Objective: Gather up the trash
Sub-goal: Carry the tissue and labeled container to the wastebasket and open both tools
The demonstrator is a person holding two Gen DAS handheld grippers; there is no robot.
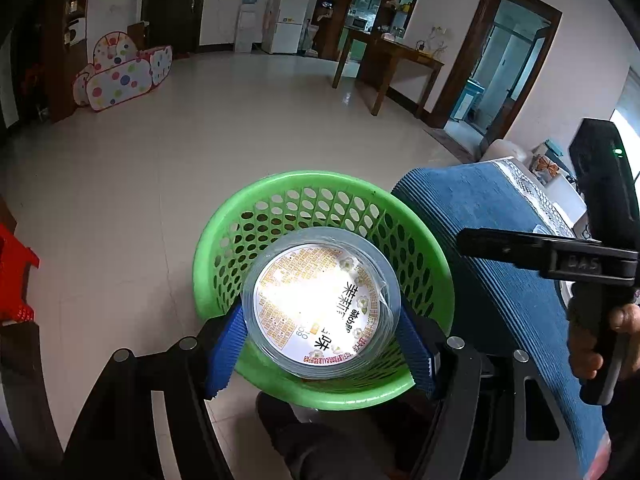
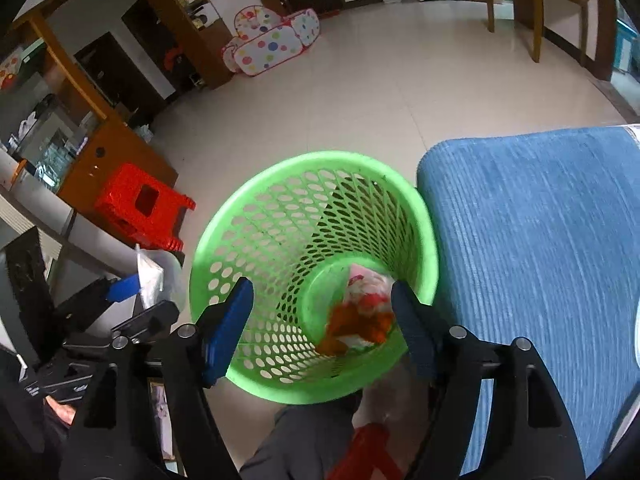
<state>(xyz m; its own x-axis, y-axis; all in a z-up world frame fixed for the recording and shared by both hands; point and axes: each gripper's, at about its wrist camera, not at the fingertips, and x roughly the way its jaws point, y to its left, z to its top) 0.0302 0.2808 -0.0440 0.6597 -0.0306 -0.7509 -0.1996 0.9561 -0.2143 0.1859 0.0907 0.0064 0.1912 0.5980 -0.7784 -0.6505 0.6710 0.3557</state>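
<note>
I am holding the left gripper (image 1: 320, 340) above the green mesh wastebasket (image 1: 224, 248), its blue pads (image 1: 224, 344) clamping a round clear plastic container (image 1: 320, 308) with a printed label. My right gripper (image 2: 320, 328) is hanging spread wide over the wastebasket, gripping nothing; a red-and-white wrapper (image 2: 360, 308) is lying at the basket's bottom, beside the blue-covered seat (image 2: 540, 248).
</note>
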